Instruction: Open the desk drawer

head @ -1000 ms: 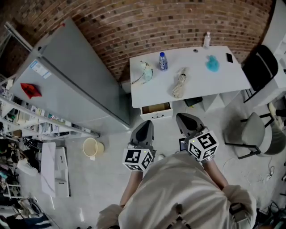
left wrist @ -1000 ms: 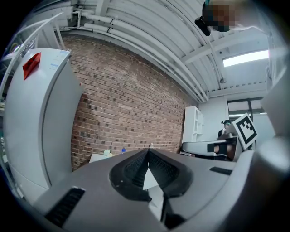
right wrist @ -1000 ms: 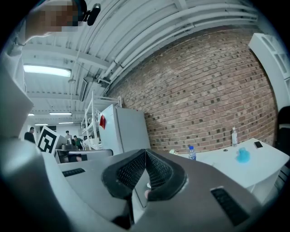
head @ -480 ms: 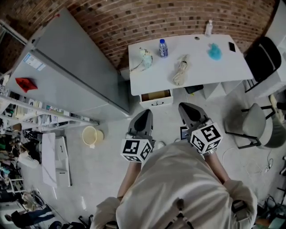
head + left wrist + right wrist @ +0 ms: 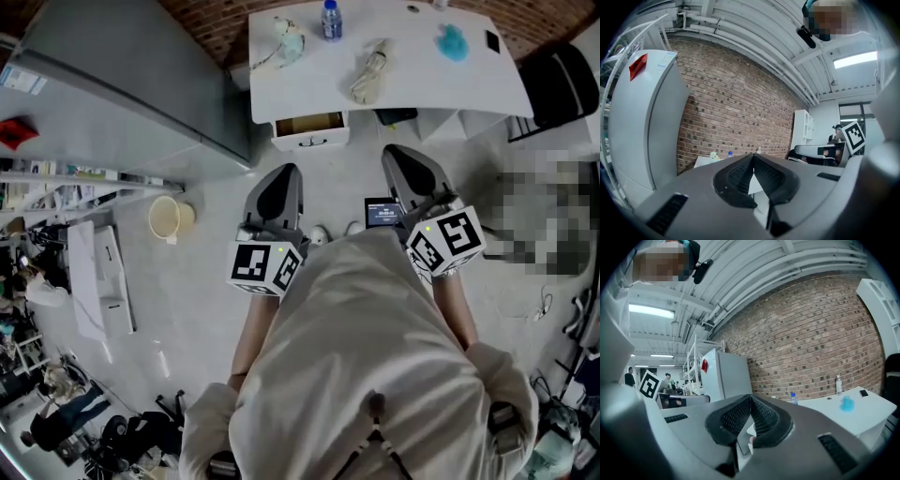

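The person stood before a white surface (image 5: 422,89) and held one gripper in each hand, both pointing level toward it. The left gripper (image 5: 281,178) had its jaws pressed together at the tips, and its own view showed the dark ribbed pads meeting in one line with nothing between them. The right gripper (image 5: 401,159) was in the same state, with its jaws pressed together and nothing between them. Each gripper carried its marker cube close to the person's light shirt.

The drawer (image 5: 309,127) was under the left end of the surface, just beside the grey fridge (image 5: 122,84). It was pulled out a little, so its brown inside showed from above, and a small dark handle (image 5: 312,141) was on its white front. Both grippers were well apart from the drawer and neither touched it. The left gripper was the nearer one, almost in line with it.

On the surface lay a bottle (image 5: 330,19) with a blue cap, a pale green thing (image 5: 286,42), a light bundle (image 5: 367,73) that could be cord or cloth, a teal thing (image 5: 453,42) and a small black flat thing (image 5: 492,40). A black chair (image 5: 562,84) stood at the right end of the surface. On the floor a pale bucket (image 5: 169,217) stood to the left of the left gripper, and a small screen (image 5: 382,213) lay between the two grippers. A brick wall (image 5: 740,108) rose behind the surface and the fridge.
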Demonstrator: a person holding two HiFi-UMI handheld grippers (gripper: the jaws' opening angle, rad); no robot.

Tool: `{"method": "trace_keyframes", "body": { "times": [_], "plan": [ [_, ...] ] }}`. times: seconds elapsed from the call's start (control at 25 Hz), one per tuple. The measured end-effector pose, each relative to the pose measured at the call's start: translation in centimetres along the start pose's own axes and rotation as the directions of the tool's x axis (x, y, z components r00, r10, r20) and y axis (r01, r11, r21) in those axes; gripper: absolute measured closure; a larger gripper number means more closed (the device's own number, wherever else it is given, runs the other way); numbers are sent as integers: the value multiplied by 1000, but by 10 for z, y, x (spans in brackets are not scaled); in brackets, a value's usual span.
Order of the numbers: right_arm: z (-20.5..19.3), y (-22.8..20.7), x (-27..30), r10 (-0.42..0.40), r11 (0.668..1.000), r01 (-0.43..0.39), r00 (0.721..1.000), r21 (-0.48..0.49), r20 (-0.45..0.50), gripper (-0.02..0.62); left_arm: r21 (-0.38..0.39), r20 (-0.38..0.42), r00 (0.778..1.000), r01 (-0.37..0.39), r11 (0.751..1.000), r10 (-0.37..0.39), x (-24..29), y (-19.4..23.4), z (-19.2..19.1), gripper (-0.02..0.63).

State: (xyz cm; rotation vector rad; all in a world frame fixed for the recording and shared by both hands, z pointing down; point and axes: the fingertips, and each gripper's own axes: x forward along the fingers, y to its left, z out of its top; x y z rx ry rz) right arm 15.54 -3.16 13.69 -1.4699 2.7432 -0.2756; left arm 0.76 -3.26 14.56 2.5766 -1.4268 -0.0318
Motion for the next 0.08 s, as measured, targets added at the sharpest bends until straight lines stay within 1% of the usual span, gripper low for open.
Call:
{"method": "trace_keyframes", "body": {
  "times": [0.08],
  "plan": [
    [-2,-3,0,10,1000,-10,1000,-11,5,569,-7,6,1000,-16,1000,16,0,3,-3,598]
  ]
}}
